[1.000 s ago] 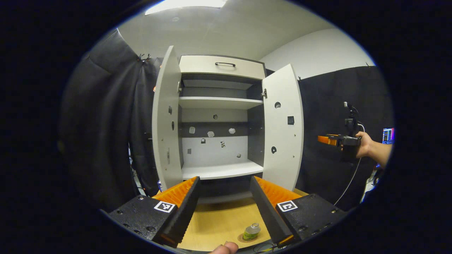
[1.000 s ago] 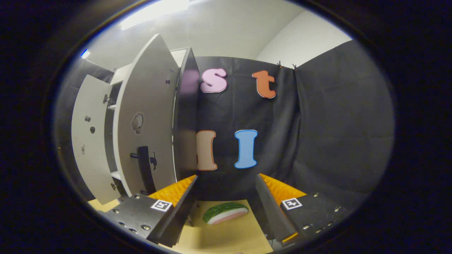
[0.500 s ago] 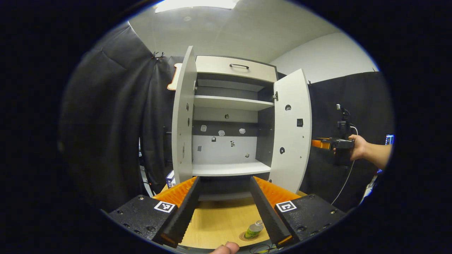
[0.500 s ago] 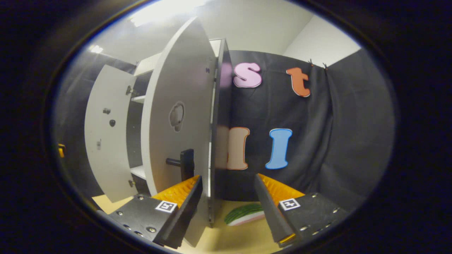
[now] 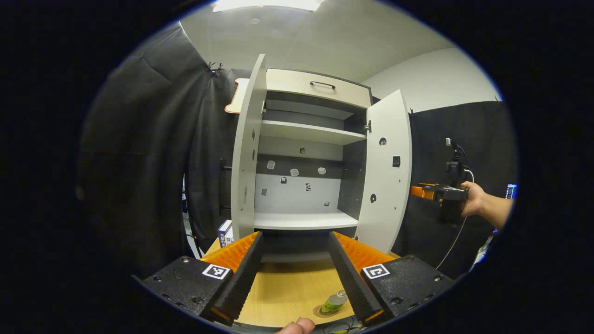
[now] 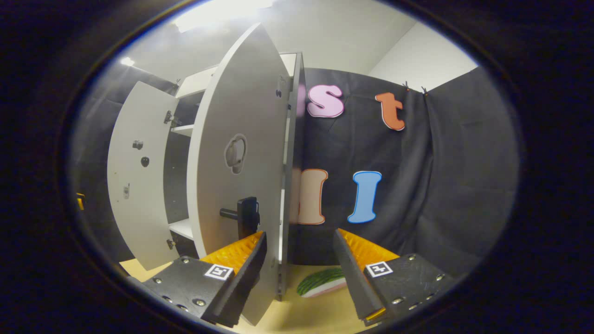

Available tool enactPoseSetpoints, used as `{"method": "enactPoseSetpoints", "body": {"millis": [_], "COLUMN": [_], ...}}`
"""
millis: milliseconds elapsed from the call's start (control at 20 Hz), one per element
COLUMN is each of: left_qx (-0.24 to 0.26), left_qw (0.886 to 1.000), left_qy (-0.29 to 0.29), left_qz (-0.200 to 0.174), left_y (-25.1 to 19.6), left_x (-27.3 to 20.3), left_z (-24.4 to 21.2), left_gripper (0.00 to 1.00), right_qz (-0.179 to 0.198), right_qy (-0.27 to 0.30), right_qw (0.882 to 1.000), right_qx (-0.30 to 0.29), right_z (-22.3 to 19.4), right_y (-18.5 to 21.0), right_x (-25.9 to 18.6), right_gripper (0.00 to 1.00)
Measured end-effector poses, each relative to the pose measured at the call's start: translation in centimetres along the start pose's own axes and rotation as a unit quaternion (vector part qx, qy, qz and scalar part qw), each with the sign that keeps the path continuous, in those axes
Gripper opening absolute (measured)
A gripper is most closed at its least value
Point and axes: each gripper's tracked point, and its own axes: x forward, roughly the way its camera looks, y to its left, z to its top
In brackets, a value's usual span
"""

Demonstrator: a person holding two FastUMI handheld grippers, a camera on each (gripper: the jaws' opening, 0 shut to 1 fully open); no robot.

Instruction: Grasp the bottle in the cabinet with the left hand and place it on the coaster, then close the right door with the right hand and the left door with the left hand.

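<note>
In the left gripper view we see the bottle (image 5: 333, 303) standing on its coaster (image 5: 325, 311) on the desk (image 5: 287, 292), low down between our left tool's (image 5: 295, 273) fingers and close to the right-hand one. The left tool is spread wide and holds nothing. Ahead, the cabinet (image 5: 306, 153) stands with both doors open: the left door (image 5: 246, 153) edge-on to us, the right door (image 5: 385, 176) swung out. A small box (image 5: 224, 232) sits on the desk beside the left door. Farther right, a hand (image 5: 473, 199) holds the right tool (image 5: 424, 191) near the right door's outer face.

In the right gripper view our right tool (image 6: 299, 273) is also spread, gripping nothing. The right door's (image 6: 241, 176) edge runs down between its fingers, and the black handle (image 6: 246, 217) sits just above the left-hand finger (image 6: 236, 264); whether it touches we cannot tell. A watermelon slice (image 6: 320, 282) lies on the desk (image 6: 306, 315) beyond.
</note>
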Motion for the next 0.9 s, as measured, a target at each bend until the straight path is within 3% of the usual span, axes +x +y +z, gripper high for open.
{"method": "enactPoseSetpoints", "body": {"millis": [400,700,900], "left_qx": [0.037,0.023,0.020], "left_qw": [0.999,1.000,1.000], "left_qy": [0.000,0.008,0.001], "left_qz": [0.014,0.008,0.004], "left_y": [1.6,1.4,1.5], "left_x": [1.3,1.8,1.9], "left_z": [0.8,0.9,1.8], "left_gripper": [0.88,0.88,0.88], "right_qz": [-0.024,-0.005,-0.028], "right_qy": [-0.019,-0.016,0.002], "right_qw": [0.999,1.000,1.000], "right_qx": [-0.018,-0.010,0.003], "right_z": [0.5,0.4,0.2], "right_y": [2.1,4.9,4.8], "right_x": [-0.1,1.0,2.4], "right_gripper": [0.86,0.89,0.89]}}
